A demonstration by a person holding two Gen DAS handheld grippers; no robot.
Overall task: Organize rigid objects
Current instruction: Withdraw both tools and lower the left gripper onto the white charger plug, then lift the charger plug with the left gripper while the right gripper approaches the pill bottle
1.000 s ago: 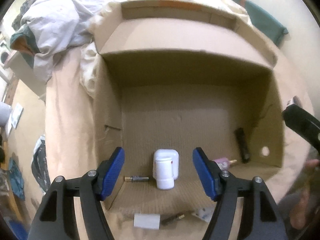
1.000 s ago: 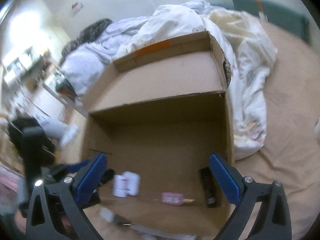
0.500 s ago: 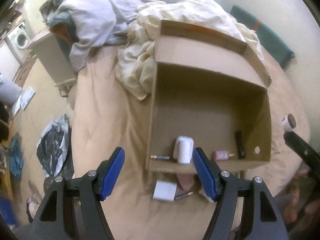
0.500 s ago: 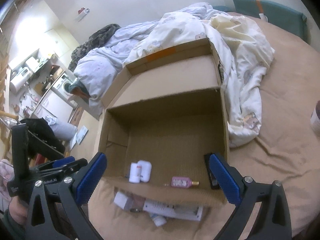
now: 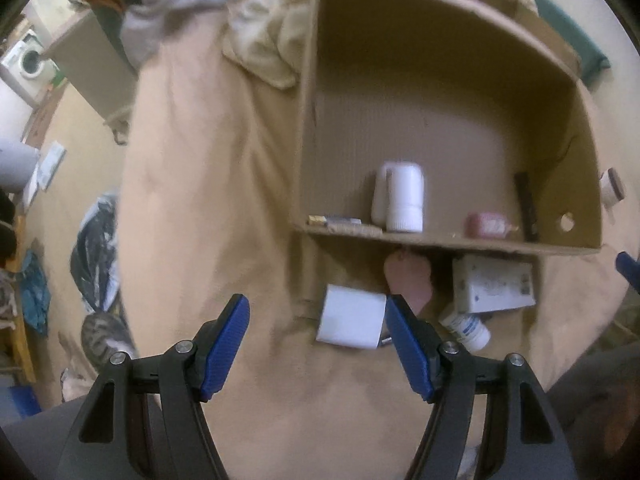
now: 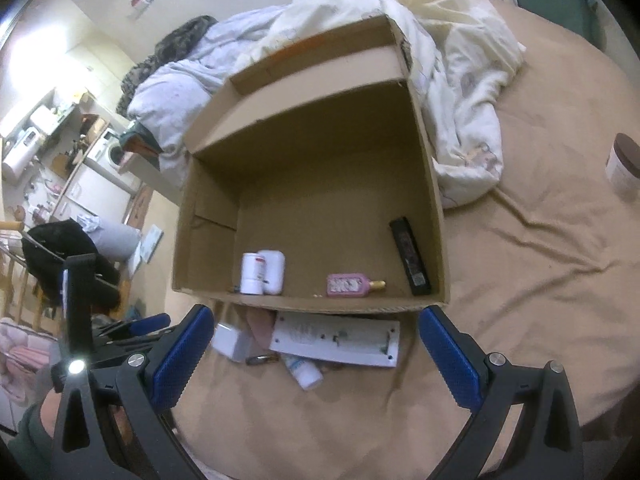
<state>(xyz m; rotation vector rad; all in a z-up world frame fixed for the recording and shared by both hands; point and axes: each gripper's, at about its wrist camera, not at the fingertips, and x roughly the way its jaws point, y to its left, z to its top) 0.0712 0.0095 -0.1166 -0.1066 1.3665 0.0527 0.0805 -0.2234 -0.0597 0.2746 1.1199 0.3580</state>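
An open cardboard box [image 6: 438, 216] [image 5: 308, 128] stands on the bed. It holds two white containers [image 6: 262, 272] [image 5: 402, 198], a pink bottle [image 6: 348, 285] [image 5: 486, 225], a black remote [image 6: 410, 256] and a thin pen-like item [image 5: 334, 221]. In front of the box lie a small white box [image 5: 350, 318] [image 6: 232, 340], a flat white carton [image 6: 336, 338] [image 5: 496, 286] and a white tube [image 6: 304, 372] [image 5: 466, 326]. My left gripper [image 5: 318, 340] hangs open over the sheet, just left of the small white box. My right gripper [image 6: 312, 354] is open above the loose items, empty.
A rumpled white duvet [image 6: 448, 52] lies behind and right of the box. A brown-lidded jar [image 6: 622, 166] stands on the tan sheet [image 6: 540, 280] at far right. A person's toe [image 5: 410, 276] shows under the box's front wall. Beyond the bed's left edge are floor clutter and a washing machine [image 5: 26, 56].
Both grippers have drawn back from the box. The left one has pulled out and swung down over the items in front of it. Neither has closed on anything.
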